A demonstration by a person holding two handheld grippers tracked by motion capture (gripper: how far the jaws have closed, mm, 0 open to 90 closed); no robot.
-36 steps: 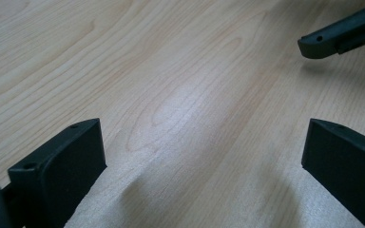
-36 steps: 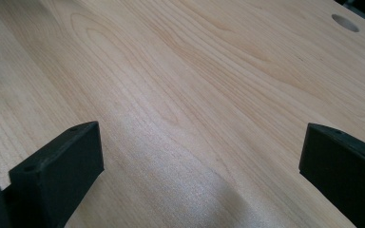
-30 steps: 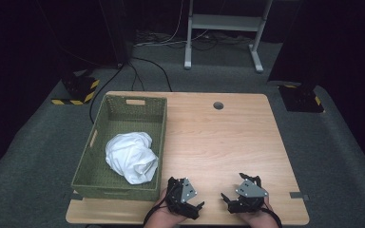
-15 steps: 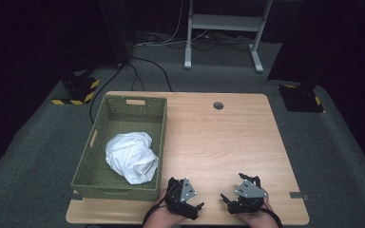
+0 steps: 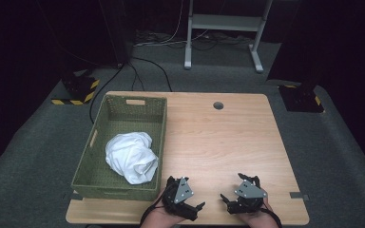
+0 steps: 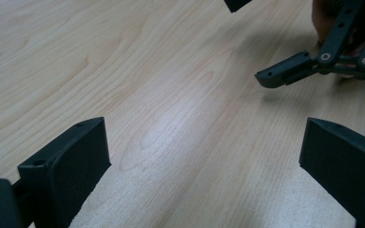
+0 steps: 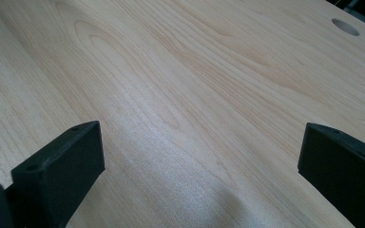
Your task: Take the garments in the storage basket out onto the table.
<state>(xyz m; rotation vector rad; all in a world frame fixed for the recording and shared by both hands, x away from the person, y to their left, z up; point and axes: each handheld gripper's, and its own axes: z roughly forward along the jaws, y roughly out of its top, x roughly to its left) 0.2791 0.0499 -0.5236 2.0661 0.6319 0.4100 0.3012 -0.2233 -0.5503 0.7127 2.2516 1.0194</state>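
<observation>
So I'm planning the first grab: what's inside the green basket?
A crumpled white cloth lies in the green basket, toward its near end. Anything beneath the cloth is hidden.

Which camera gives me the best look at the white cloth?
The high view: the white cloth lies bunched in the green basket, seen whole from above. Both gripper views point across bare table, away from the basket.

The bench (image 5: pixel 218 142) is pale wood with a round hole (image 5: pixel 218 105) near its far edge. A green basket (image 5: pixel 123 111) sits on its left side, reaching from the far edge almost to the near one. Both claws, left (image 5: pixel 197 209) and right (image 5: pixel 225 198), rest at the near edge, close together, well apart from the hole.
</observation>
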